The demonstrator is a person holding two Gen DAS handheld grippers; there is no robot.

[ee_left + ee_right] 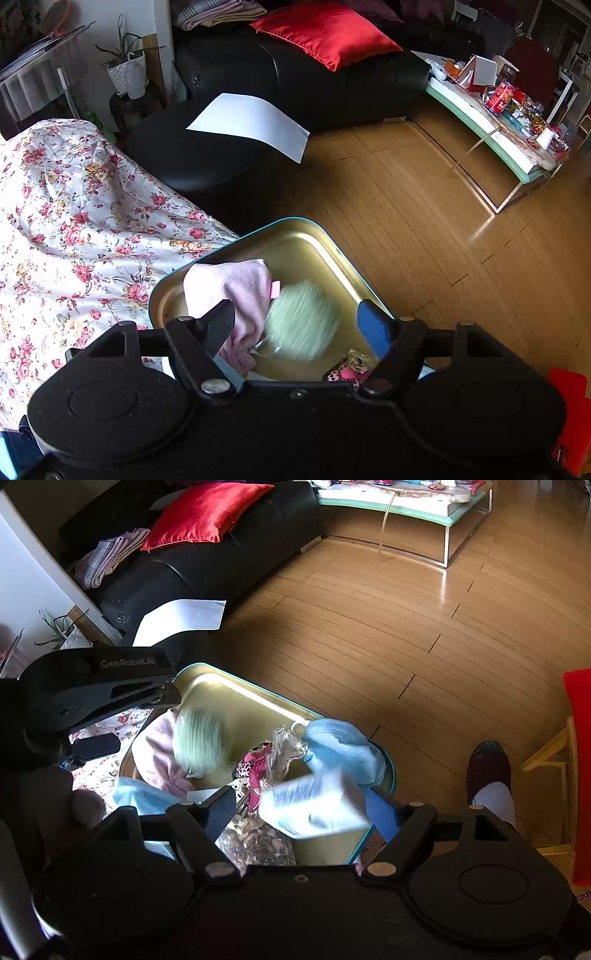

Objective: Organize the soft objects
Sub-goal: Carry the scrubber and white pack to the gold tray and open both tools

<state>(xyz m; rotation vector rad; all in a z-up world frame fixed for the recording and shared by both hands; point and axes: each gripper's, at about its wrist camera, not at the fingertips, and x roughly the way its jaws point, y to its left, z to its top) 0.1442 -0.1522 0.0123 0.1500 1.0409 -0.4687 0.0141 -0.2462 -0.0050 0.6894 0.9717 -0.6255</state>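
A gold tin [306,236] with a teal rim rests on a floral cloth. In the left wrist view my left gripper [295,310] hangs open over it. A pale green fluffy ball [303,321], blurred, lies loose between the fingers beside a pink cloth [236,288]. In the right wrist view my right gripper [301,801] is open above the tin's near corner [236,681]. A white tissue pack [314,805], tilted and blurred, sits between its fingers with a gap on the left. A light blue cloth [343,749] drapes over the rim.
The tin also holds a leopard-print item in clear wrap [258,768] and a bag of dried petals [255,842]. Black sofa [295,74] with red cushion [325,33] behind, a paper sheet [251,122], a cluttered coffee table [498,122], wooden floor, a person's shoe [487,768].
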